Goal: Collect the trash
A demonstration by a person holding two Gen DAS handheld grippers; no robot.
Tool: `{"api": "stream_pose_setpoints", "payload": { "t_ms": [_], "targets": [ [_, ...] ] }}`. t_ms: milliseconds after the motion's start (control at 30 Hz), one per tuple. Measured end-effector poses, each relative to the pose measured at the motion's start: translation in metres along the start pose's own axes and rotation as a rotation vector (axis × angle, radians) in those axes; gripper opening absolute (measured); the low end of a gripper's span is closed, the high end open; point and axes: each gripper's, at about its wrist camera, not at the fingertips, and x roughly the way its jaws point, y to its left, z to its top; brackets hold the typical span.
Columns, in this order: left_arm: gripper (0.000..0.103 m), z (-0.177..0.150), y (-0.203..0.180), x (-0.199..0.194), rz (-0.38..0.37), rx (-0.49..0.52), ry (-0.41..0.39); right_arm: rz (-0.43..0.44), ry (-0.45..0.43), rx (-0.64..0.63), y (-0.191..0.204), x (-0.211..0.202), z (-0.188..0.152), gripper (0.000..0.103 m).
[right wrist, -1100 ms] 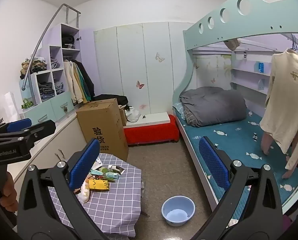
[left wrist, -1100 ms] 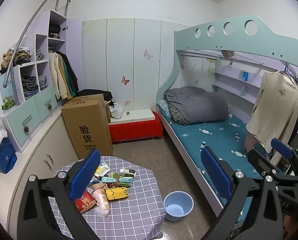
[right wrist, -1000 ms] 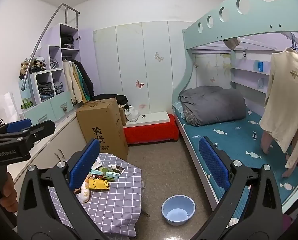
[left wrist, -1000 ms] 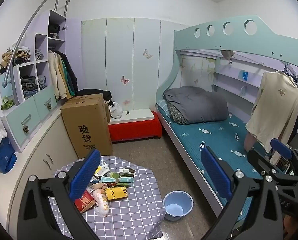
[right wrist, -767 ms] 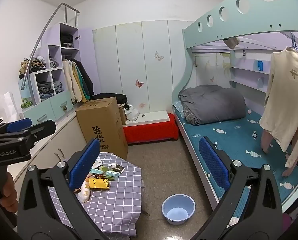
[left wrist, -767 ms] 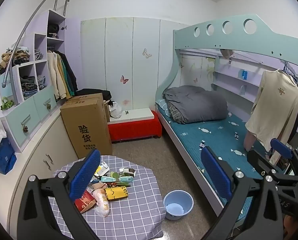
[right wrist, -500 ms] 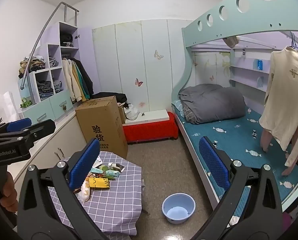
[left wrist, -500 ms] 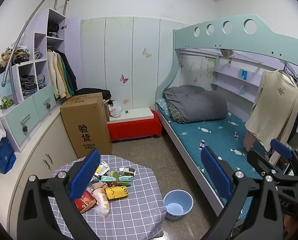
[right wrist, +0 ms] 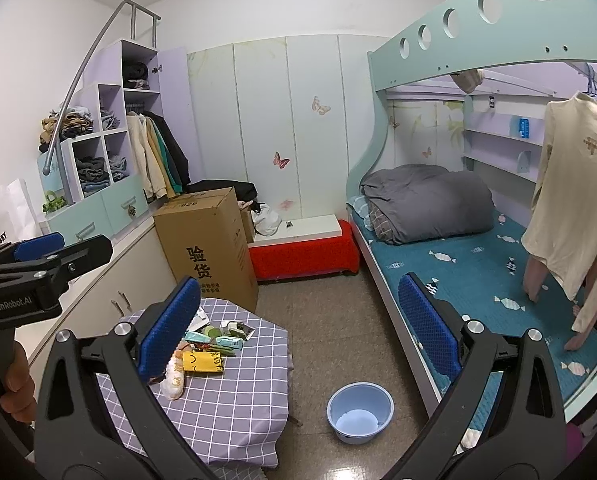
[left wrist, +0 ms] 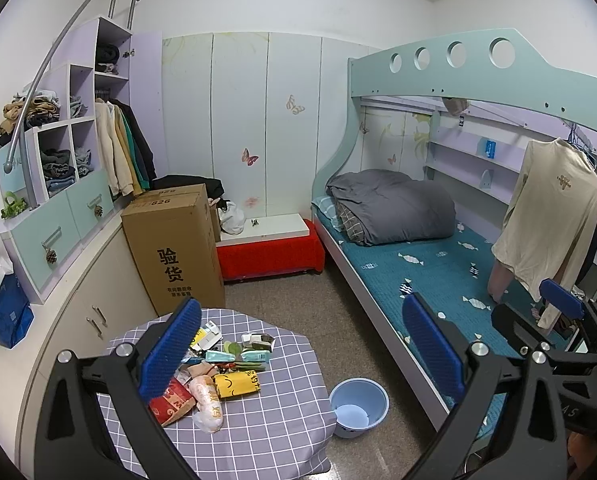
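Observation:
A heap of trash (left wrist: 218,368) (right wrist: 206,344) lies on a small round table with a grey checked cloth (left wrist: 258,432) (right wrist: 238,400): a yellow packet (left wrist: 236,385) (right wrist: 202,362), a red wrapper (left wrist: 172,400), a clear bag of snacks (left wrist: 206,402) and green sachets (left wrist: 242,357). A light blue bucket (left wrist: 358,406) (right wrist: 359,406) stands on the floor right of the table. My left gripper (left wrist: 302,348) is open and empty, well above the table. My right gripper (right wrist: 298,330) is open and empty too, hovering over the floor.
A tall cardboard box (left wrist: 174,248) stands behind the table, with a red bench (left wrist: 270,252) next to it. The bunk bed (left wrist: 426,276) runs along the right, a cream shirt (left wrist: 550,216) hanging over it. Cupboards and shelves (left wrist: 58,208) line the left wall.
Both views have shifted only slightly; the room drifts a little in frame. Both grippers stay open and nothing on the table has moved.

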Motion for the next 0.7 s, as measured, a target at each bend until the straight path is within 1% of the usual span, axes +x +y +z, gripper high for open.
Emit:
{"api": "stream_pose_setpoints", "payload": {
  "t_ms": [133, 700],
  "targets": [
    [0.099, -0.0065, 0.0037, 0.0013, 0.000, -0.001, 0.000, -0.005, 0.004, -0.003, 0.0078, 0.0014, 0.0009, 0.097],
    [0.099, -0.0076, 0.0068, 0.0020, -0.002, -0.001, 0.002, -0.007, 0.013, 0.003, 0.0035, 0.0012, -0.0012, 0.097]
  ]
}}
